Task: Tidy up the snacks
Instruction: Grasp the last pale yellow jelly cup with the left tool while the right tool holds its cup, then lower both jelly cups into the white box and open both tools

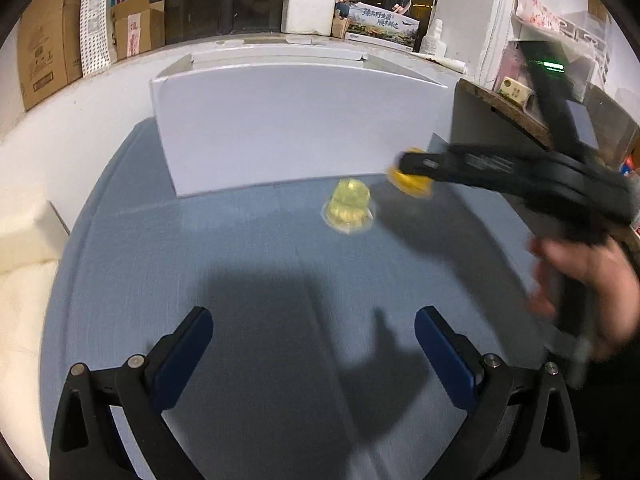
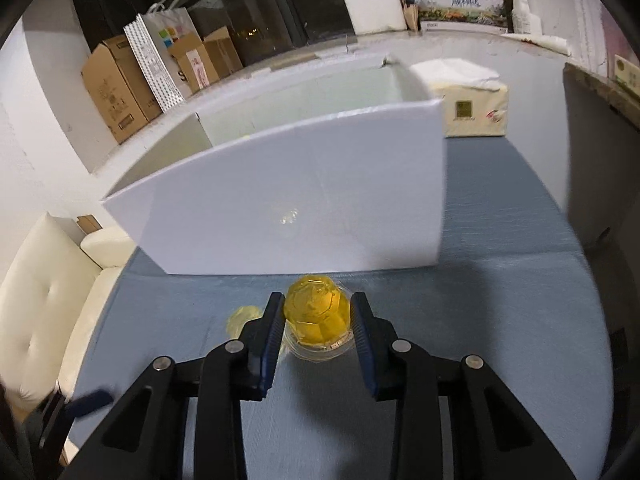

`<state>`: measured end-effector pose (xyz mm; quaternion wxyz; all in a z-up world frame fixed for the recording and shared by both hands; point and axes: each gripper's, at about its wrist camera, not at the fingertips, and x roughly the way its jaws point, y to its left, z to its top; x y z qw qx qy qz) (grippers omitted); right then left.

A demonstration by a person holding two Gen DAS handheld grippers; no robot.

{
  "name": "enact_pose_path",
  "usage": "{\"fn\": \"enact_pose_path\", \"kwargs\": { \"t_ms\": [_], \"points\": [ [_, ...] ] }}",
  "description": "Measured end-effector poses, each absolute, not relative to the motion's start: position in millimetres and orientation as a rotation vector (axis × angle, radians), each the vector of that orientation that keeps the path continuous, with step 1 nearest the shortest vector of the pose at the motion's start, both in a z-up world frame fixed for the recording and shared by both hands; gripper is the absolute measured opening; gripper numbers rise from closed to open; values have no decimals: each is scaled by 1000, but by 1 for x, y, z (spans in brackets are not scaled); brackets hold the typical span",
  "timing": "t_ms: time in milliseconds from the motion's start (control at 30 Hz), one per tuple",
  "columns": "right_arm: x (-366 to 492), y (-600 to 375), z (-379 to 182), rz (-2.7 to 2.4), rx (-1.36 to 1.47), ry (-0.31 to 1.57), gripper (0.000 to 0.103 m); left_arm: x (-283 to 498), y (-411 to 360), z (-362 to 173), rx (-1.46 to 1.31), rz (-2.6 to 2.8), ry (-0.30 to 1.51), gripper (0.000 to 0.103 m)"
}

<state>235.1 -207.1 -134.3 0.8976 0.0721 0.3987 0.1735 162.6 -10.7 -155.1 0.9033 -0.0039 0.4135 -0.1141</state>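
Observation:
My right gripper (image 2: 318, 322) is shut on an orange-yellow jelly cup (image 2: 316, 316) and holds it above the blue table (image 2: 500, 300), in front of the open white box (image 2: 304, 200). The held cup also shows in the left wrist view (image 1: 410, 182), at the tip of the blurred right gripper (image 1: 404, 166). A second, paler yellow jelly cup (image 1: 349, 206) sits on the table close to the box's front wall; it shows in the right wrist view (image 2: 242, 318) left of the fingers. My left gripper (image 1: 314, 330) is open and empty, low over the near table.
A tissue pack (image 2: 468, 100) lies behind the box at the right. A dark board (image 1: 480, 120) stands at the table's right edge. A cream sofa (image 2: 48, 292) is at the left. Cardboard boxes (image 1: 48, 56) line the back ledge.

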Motion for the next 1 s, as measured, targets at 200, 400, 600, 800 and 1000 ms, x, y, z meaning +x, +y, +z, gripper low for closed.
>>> {"fn": "enact_pose_path", "kwargs": {
  "t_ms": [200, 400, 600, 800, 1000],
  "points": [
    [197, -230, -111, 350, 137, 771, 36, 209, -32, -157, 23, -233, 862, 103],
    [167, -265, -111, 340, 224, 763, 36, 248, -49, -158, 37, -224, 857, 103],
    [150, -293, -119, 309, 280, 769, 36, 267, -58, -162, 39, -235, 868, 84],
    [147, -295, -118, 328, 297, 759, 36, 269, -63, -172, 35, -260, 896, 38],
    [144, -289, -114, 346, 286, 746, 36, 254, -50, -163, -1, -278, 874, 37]
  ]
}}
